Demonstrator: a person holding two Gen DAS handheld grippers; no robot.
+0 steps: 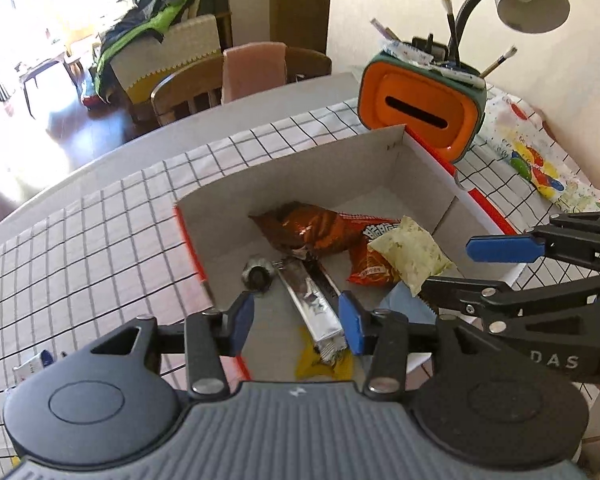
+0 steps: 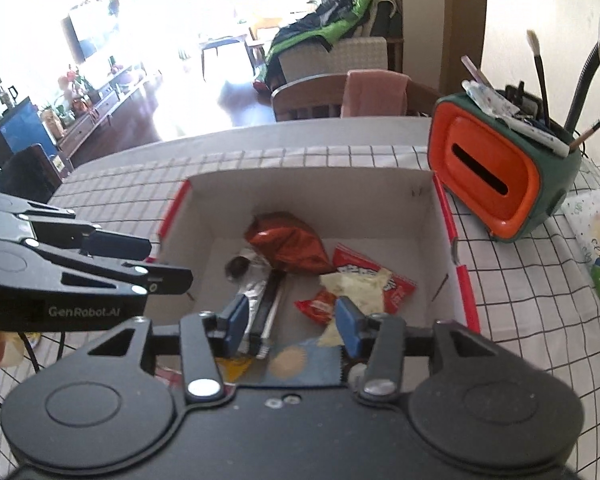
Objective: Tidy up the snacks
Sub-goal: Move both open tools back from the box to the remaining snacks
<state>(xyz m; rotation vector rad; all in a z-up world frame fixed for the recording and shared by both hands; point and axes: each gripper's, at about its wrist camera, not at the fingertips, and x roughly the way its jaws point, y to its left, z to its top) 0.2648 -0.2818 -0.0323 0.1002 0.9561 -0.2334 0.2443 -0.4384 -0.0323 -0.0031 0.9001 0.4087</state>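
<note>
Both grippers hover over the open cardboard box [image 1: 420, 160] on the checkered surface [image 1: 99, 240]. Left gripper [image 1: 297, 322] has its fingers spread wide with nothing in them; right gripper [image 2: 291, 322] is the same, wide and empty. Snacks are all in the box: brown bag [image 1: 304, 226], red packet [image 2: 396, 284], pale green pouch [image 1: 414, 254], silver bar [image 1: 314, 308], and a small round foil thing [image 1: 257, 274], maybe a chocolate. Orange tissue holder [image 1: 420, 114] sits just behind the box.

White box [image 1: 219, 216] holding snack packets, left gripper [image 1: 297, 322] fingers apart above silver wrapper [image 1: 314, 308], orange holder [image 1: 420, 110] behind
</note>
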